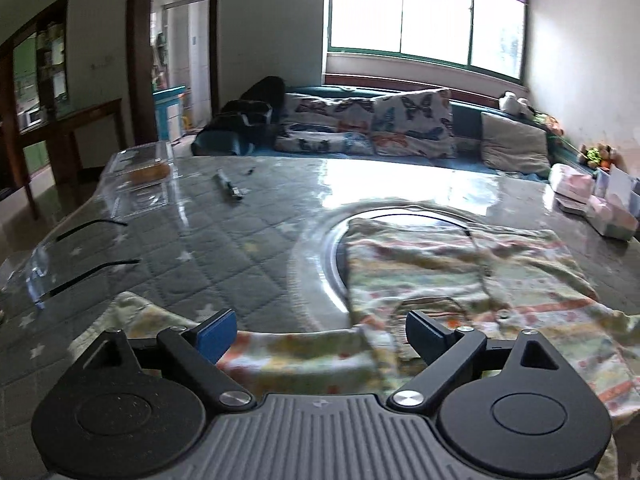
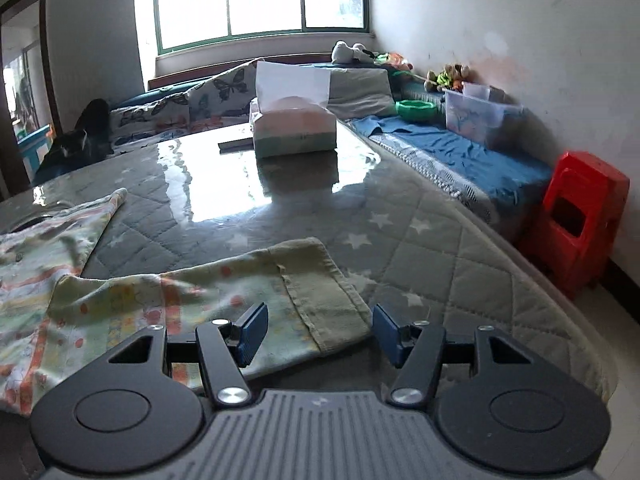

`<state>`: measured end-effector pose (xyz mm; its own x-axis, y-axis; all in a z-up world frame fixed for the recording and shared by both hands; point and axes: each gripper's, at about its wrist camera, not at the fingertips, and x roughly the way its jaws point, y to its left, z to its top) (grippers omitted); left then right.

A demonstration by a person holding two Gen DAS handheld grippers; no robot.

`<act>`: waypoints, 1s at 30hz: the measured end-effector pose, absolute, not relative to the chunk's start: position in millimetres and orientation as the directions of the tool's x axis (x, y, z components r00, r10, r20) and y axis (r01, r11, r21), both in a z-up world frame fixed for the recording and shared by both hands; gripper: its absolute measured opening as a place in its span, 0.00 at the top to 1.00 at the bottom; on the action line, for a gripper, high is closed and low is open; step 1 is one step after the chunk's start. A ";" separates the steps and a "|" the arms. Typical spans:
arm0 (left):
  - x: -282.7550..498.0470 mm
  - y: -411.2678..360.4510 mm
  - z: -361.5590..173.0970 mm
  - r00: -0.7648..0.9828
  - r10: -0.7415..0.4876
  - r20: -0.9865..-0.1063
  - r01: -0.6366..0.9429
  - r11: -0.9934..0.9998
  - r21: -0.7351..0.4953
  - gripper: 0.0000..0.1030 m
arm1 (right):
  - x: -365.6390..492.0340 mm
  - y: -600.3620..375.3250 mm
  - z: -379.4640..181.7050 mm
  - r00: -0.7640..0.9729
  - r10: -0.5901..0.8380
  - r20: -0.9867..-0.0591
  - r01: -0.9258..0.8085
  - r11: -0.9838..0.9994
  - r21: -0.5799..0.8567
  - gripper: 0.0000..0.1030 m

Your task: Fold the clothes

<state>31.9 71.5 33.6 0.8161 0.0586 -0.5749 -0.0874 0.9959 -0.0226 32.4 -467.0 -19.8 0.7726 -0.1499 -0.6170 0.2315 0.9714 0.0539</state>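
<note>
A pale green patterned garment (image 1: 460, 272) lies spread on the quilted grey table cover under clear plastic. In the left wrist view my left gripper (image 1: 320, 334) is open, its blue pads (image 1: 216, 332) hovering just above the garment's near left part, a sleeve running left under it. In the right wrist view the same garment (image 2: 160, 308) lies at the left, and its sleeve cuff (image 2: 320, 296) reaches between the fingers of my right gripper (image 2: 320, 332), which is open and holds nothing.
A tissue box (image 2: 294, 128) stands at the table's far middle. A clear plastic tray (image 1: 140, 176) and a dark pen-like item (image 1: 230, 188) lie far left. A sofa with cushions (image 1: 372, 124) runs behind. A red stool (image 2: 576, 216) stands right of the table.
</note>
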 end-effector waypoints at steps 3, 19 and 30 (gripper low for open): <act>34.2 60.6 32.5 0.815 0.037 -0.579 -0.059 0.998 -0.020 0.08 | 31.6 -466.4 -22.4 0.774 -0.154 -0.614 0.236 0.970 0.054 0.43; 36.2 21.6 28.7 0.801 -0.049 -0.597 0.044 0.999 -0.023 0.05 | 35.7 -470.5 -23.8 0.784 -0.135 -0.606 0.253 0.961 0.112 0.89; 38.7 -48.7 24.1 0.767 -0.196 -0.611 0.251 0.968 0.004 0.04 | 37.3 -465.1 6.9 0.835 -0.114 -0.538 0.224 0.964 0.145 0.92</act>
